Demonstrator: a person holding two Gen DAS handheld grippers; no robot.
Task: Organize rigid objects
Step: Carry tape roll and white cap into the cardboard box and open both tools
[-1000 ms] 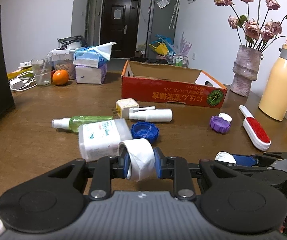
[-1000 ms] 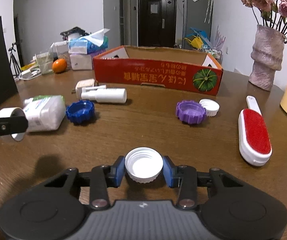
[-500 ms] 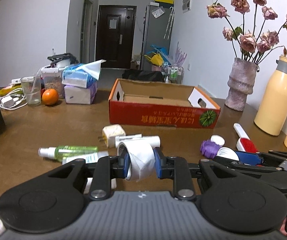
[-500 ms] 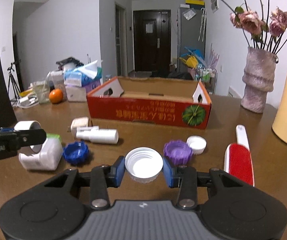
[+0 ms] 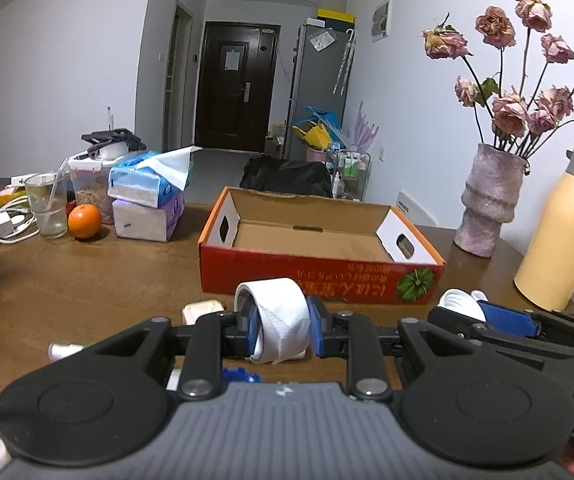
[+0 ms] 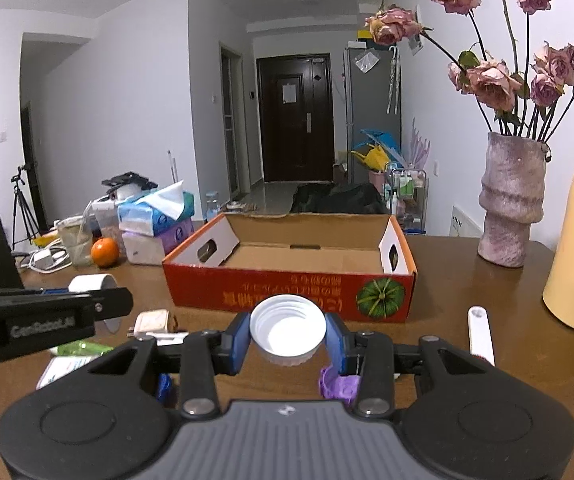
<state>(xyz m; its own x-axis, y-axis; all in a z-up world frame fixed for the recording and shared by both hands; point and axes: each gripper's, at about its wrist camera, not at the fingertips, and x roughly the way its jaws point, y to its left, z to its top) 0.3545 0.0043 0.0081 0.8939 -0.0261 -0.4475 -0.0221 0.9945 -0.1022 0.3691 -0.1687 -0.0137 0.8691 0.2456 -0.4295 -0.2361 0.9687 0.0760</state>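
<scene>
My left gripper [image 5: 280, 330] is shut on a white tape roll [image 5: 277, 322], held above the table in front of the red cardboard box [image 5: 319, 276]. In the right wrist view my right gripper [image 6: 288, 338] is shut on a white bottle cap [image 6: 287, 330], open side up, also lifted and facing the same box [image 6: 287, 292]. The box stands open with a bare cardboard floor. The left gripper with its tape roll [image 6: 95, 282] shows at the left edge of the right wrist view. The right gripper's arm and its white cap [image 5: 457, 304] show at the right of the left wrist view.
Below lie a purple cap [image 6: 337, 386], a blue cap [image 5: 241, 374], a cream plug [image 6: 153, 322], a green spray bottle [image 6: 81, 347] and a lint brush handle [image 6: 481, 334]. A vase of roses [image 5: 491, 204] and a yellow thermos [image 5: 557, 232] stand right. Tissue packs [image 5: 147, 204], an orange [image 5: 84, 221] and a glass [image 5: 46, 210] sit back left.
Both grippers rose off the table and came nearer the red box, each keeping its hold. The box interior now shows, and the loose items have dropped low in both views.
</scene>
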